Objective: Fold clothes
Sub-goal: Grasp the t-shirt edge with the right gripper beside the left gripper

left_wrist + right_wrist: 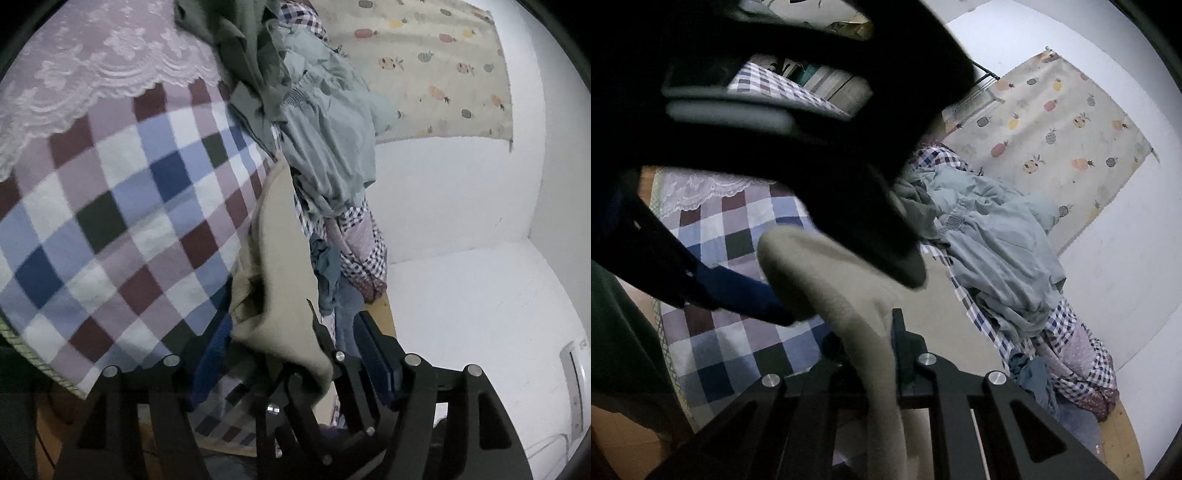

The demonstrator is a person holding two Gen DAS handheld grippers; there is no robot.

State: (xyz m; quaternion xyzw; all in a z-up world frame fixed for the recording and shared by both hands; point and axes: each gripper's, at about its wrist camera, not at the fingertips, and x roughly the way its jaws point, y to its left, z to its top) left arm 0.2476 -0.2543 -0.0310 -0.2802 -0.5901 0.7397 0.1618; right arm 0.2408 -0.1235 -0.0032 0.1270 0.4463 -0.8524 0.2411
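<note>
**Two grippers, one beige cloth between them**

Two grippers meet on the same beige garment (273, 266), which hangs lifted above the checked blanket (110, 206) covering the bed. From the left wrist view, the left gripper (295, 347) has its blue-padded fingers (373, 354) standing apart, with the beige fabric draped between them and spilling down over the mechanism; whether the pads press the cloth at all cannot be told. From the right wrist view, the right gripper (868, 343) has the same cloth running up between its fingers, which look closed in on it, the fabric pinched close to the black finger on the right.

The garment's long axis runs away from the right gripper, up and leftward toward the left gripper (746, 291), whose blue pad touches the far rounded end of the cloth. So each tool has one end, and the span between them is short and slack.

Beyond lies the unsorted pile (325, 136) of grey-green and gingham clothing, just beside the beige piece. My judgement: the next move calls for drawing the two ends apart along that axis to stretch the cloth flat over the blanket.
</note>
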